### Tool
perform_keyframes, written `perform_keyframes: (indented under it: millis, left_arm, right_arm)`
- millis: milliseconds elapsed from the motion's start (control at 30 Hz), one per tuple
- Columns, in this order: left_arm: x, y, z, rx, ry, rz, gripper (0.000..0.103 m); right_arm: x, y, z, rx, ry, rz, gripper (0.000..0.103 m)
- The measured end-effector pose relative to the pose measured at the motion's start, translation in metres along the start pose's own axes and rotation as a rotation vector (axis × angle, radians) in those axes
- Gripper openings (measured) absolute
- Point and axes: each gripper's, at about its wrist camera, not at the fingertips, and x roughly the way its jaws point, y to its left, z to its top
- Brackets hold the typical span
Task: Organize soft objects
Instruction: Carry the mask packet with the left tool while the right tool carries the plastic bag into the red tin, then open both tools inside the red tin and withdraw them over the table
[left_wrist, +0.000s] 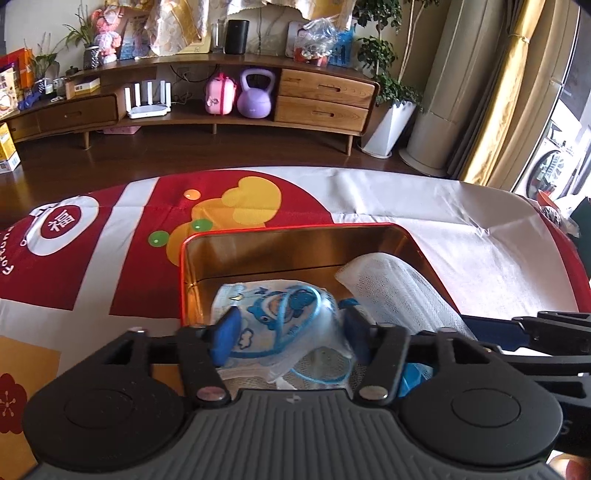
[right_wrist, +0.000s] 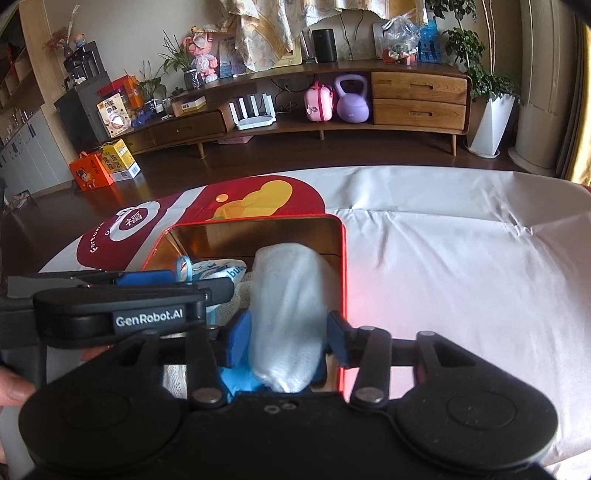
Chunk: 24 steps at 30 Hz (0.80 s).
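Observation:
A red-rimmed gold tin box (left_wrist: 295, 230) (right_wrist: 258, 229) stands open on the table. My left gripper (left_wrist: 290, 332) is inside it, its blue pads on either side of a packet of blue cartoon-print masks (left_wrist: 273, 310) and touching it. A white gauze roll (left_wrist: 391, 284) lies to its right in the box. In the right wrist view my right gripper (right_wrist: 284, 336) is shut on that white gauze roll (right_wrist: 288, 310), holding it over the box's right side. The left gripper's body (right_wrist: 122, 306) shows at the left, with the mask packet (right_wrist: 221, 271) beyond it.
The table has a white and red cloth (left_wrist: 424, 206) (right_wrist: 461, 258) with yellow shapes. Beyond its far edge are a dark wood floor and a long wooden TV cabinet (left_wrist: 229, 114) holding a purple kettlebell (left_wrist: 256, 96). A potted plant (left_wrist: 391, 122) stands at the right.

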Motion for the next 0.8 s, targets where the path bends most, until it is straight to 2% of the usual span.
perform_keyframes:
  millis: [200,300,433,800]
  left_arm:
    - [-0.015,0.001,0.001,0.0,-0.014,-0.007,0.065]
    - [-0.026,-0.002,0.0,0.011,-0.031,-0.002,0.069]
    - [-0.043,-0.005,-0.001,0.022,-0.046,-0.001,0.069]
    - [-0.108,-0.016,-0.005,0.049,-0.095,-0.015,0.07]
  right_arm:
    - [-0.015,0.004,-0.003,-0.03,-0.016,0.009,0.058]
    - [-0.026,0.007,-0.004,-0.036,-0.025,0.01,0.061]
    - [-0.042,0.01,-0.005,-0.042,-0.035,0.007,0.063]
    - [-0.098,0.027,-0.008,-0.075,-0.086,0.006,0.074]
